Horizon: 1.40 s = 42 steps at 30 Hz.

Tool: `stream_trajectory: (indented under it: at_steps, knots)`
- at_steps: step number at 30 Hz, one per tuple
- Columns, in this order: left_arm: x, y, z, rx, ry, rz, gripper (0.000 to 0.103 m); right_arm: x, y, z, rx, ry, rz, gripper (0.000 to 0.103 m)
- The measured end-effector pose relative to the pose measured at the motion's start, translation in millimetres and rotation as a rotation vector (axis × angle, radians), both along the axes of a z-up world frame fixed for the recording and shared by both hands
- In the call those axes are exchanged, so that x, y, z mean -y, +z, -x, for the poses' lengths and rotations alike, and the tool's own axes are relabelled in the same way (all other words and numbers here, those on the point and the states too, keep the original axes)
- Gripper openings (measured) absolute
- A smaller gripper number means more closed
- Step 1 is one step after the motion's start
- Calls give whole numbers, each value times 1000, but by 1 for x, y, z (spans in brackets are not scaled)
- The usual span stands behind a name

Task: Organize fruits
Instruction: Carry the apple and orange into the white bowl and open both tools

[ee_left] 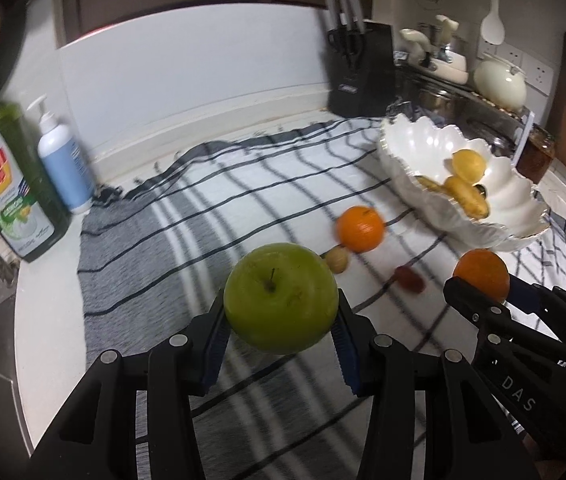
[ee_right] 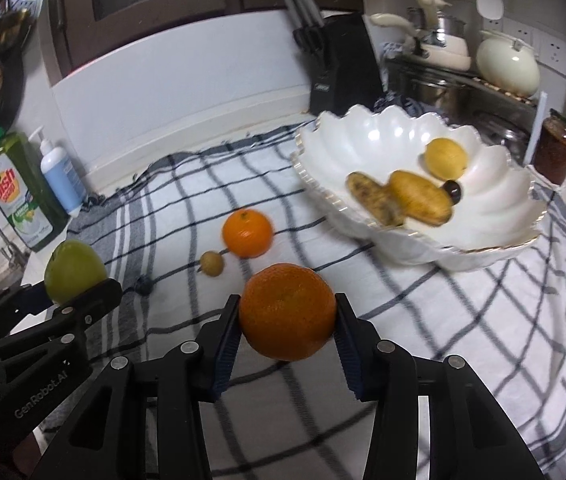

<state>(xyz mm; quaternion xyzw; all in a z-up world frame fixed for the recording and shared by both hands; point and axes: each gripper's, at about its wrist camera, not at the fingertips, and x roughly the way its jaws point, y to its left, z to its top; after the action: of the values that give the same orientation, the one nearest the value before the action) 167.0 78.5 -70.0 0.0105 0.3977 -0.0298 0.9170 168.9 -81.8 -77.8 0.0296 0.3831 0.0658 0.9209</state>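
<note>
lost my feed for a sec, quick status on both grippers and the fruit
Left gripper shut on green apple, right gripper shut on orange. White bowl ahead, path clear.

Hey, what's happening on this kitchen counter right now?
A person is sorting fruit with two handheld grippers. The left gripper grips a green apple, and the right gripper clamps a large orange. Both are held above the checked cloth. A smaller orange lies on it, and the white scalloped bowl already holds yellow fruit.

Both grippers (ee_left: 281,334) (ee_right: 287,334) clamped, raised
</note>
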Motion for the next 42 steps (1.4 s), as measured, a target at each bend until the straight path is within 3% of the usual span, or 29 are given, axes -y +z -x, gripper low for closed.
stream_trajectory:
  at_steps: [25,42]
  knots:
    - [118,49,-55,72,-167,36,47,117,52,-20,80,-167,24,45]
    - [162,37,-109,45,-211,33,47,164,44,-67,50,-227,54,45]
